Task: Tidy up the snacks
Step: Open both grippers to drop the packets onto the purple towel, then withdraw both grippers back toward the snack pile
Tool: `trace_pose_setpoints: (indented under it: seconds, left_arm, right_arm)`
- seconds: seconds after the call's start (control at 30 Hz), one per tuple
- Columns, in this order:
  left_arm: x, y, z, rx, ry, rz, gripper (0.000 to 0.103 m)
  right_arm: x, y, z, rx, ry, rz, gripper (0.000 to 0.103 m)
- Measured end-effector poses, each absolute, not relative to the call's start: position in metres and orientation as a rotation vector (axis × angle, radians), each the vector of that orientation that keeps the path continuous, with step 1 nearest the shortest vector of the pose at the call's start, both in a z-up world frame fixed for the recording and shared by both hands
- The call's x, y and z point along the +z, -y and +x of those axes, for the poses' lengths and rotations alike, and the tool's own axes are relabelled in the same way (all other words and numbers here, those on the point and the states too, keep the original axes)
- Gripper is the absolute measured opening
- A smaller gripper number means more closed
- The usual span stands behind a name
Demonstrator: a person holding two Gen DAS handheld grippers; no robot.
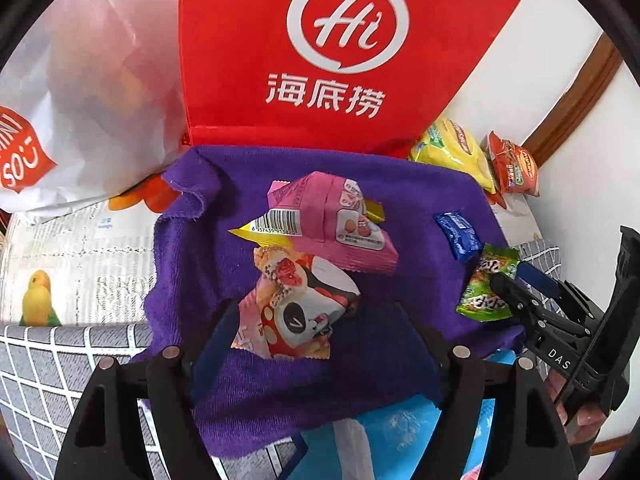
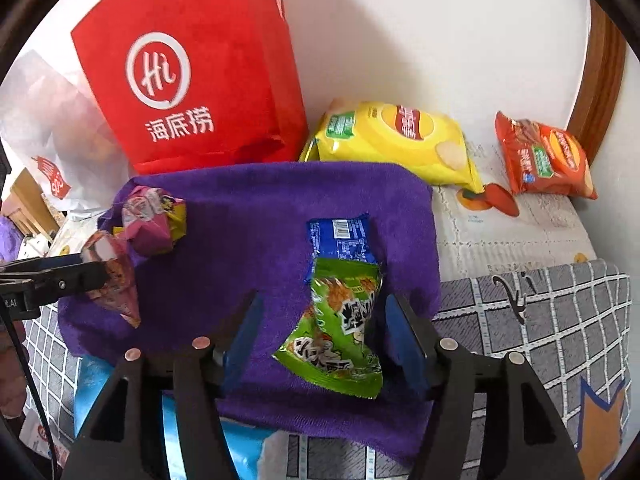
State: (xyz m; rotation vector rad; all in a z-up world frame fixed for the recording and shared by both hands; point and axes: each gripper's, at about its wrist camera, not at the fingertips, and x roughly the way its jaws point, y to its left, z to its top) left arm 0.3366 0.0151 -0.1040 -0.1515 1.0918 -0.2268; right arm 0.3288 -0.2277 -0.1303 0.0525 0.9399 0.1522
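Centrally, crinkled green foil packet between open right tool fingers, fuzzy purple towel beneath.

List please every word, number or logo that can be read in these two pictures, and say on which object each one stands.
"Hi" and "海底捞": red bag.
"DAS": right gripper body, seen from the left wrist.
"SOU", partly cut off: red patch on the white bag.
"6 937439 913820", roughly: barcode on the pink snack packet.
Too blurred to read: yellow chip bag, orange chip bag, blue packet, green packet.
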Motion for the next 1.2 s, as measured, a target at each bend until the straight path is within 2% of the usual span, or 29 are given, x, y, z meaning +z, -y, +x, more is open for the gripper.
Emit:
trace_pose_setpoints:
  seconds: [0.1,0.57,0.97,1.07,1.2]
  left_arm:
    - [-0.093,-0.019,0.327,-0.211,-1.071,-0.152,0.077]
    - [-0.026,-0.035,0.248,-0.171,-0.922,-0.145,0.077]
    - [0.000,-0.047,0.177,-0.182,-0.860,-0.169,0.077]
    - [0.002,-0.048,0.161,-0.187,-0.851,-0.170,0.077]
    - [0.003,-0.048,0.145,-0.191,-0.843,-0.173,0.077]
  right_arm:
    - [-0.120,0.228,0.318,0.130,-0.918,0.053,0.070]
    - [-0.060,0.249,0.242,0.015,-0.789,0.121,0.070]
    - [-0.052,0.252,0.183,0.036,-0.870,0.114,0.070]
    - [-0.051,0.251,0.171,0.047,-0.883,0.110,0.067]
    - [-0.048,0.248,0.154,0.042,-0.864,0.093,0.067]
